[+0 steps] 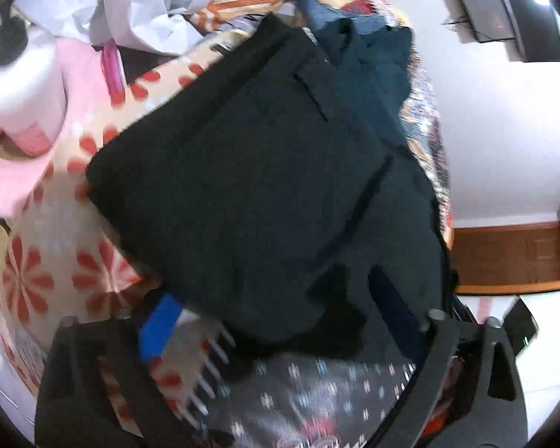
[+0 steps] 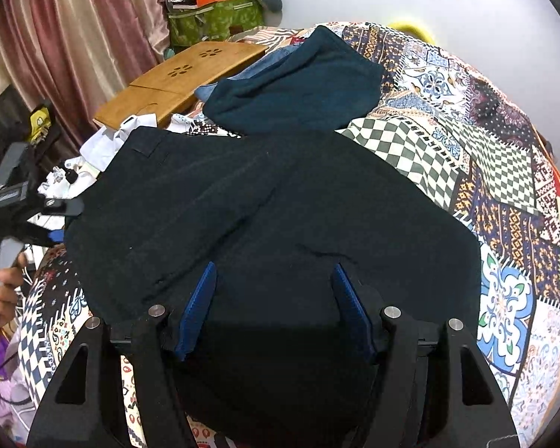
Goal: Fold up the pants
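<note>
Black pants (image 2: 265,216) lay spread across the patchwork bedspread (image 2: 504,171), waistband end toward the wooden lap tray (image 2: 190,74), one part doubled over the other along a diagonal crease, which read as a fold partly made. Right gripper (image 2: 276,310) sat low over the near edge of the pants with blue pads (image 2: 199,310) set wide apart, cloth visible between them but not pinched, so it looked placed to take that edge or press it flat; my guess, not seen. Left gripper (image 1: 276,328) also had its jaws wide, the one blue pad clearly in view sitting at the pants edge, nothing gripped that I could tell; that frame was motion-blurred. The left wrist view showed what the right did not: pink cloth (image 1: 15,171), crumpled white paper or fabric (image 1: 156,7), a wall-mounted screen (image 1: 485,11), a red-flower sheet (image 1: 93,268) beside the pants. The right wrist view alone showed the whole pants outline, a folded teal garment (image 2: 302,86) lying just past and touching the pants, the curtain (image 2: 74,30), and the person's left hand (image 2: 2,291) on the other gripper's handle at the frame's left edge. The teal piece appeared in the left view too, blurred.
</note>
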`<state>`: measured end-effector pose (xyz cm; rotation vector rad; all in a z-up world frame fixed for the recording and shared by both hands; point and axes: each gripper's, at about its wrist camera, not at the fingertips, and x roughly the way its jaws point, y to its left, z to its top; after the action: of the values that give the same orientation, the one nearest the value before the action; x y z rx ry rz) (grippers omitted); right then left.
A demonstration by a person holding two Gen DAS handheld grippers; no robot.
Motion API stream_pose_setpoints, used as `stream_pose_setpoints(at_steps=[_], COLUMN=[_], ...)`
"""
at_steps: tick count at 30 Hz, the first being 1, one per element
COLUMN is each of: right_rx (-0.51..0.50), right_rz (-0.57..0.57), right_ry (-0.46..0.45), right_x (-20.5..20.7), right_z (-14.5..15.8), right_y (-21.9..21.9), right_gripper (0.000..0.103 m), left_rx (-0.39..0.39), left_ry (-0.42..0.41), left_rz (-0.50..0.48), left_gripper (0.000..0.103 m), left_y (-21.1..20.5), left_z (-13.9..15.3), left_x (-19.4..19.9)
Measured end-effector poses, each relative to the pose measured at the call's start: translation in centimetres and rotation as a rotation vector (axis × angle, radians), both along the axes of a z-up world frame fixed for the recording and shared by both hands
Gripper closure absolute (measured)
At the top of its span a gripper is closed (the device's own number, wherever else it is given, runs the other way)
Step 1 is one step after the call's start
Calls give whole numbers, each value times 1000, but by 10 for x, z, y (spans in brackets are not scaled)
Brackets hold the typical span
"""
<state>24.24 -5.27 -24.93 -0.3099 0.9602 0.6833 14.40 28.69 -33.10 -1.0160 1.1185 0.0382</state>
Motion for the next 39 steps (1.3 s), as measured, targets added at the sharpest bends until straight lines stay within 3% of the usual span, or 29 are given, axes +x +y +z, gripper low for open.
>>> stream_pose_setpoints(at_steps=[4,7,9,12,18,22,27,30,34,39], right_rx=[9,16,19,29,123,149,86,62,77,119], right_rz=[-2,-4,-6,-14,-99,-180,-282,-312,-314,-321], right_ry=[10,13,13,18,32,2,-57,-31,31,43], right_x=[1,1,2,1,-2,-5,-7,-7,-9,-7], right_z=[-2,-2,-2,0,12,24,27,16,-10,-11], right_y=[-1,-1,-2,-5,-35,-75,-125,-147,-157,-162], right_gripper=[42,42,42,42,42,42,42,42,42,42], left_rx=[50,92,156,337,636,763,778,757,743,685], left_ry=[31,14,0,-48,-225,-365,-530,-582,-619,-594], left_rz=[21,28,19,-13,-71,-118,-197,-252,-347,-490], left_gripper=[54,72,75,82,88,89,90,90,90,91], left_y=[11,13,9,-8,-51,-94,-153,-188,-236,-301], left_z=[-5,0,9,44,132,185,236,250,254,236], left_x=[17,22,27,30,31,42,61,73,91,117])
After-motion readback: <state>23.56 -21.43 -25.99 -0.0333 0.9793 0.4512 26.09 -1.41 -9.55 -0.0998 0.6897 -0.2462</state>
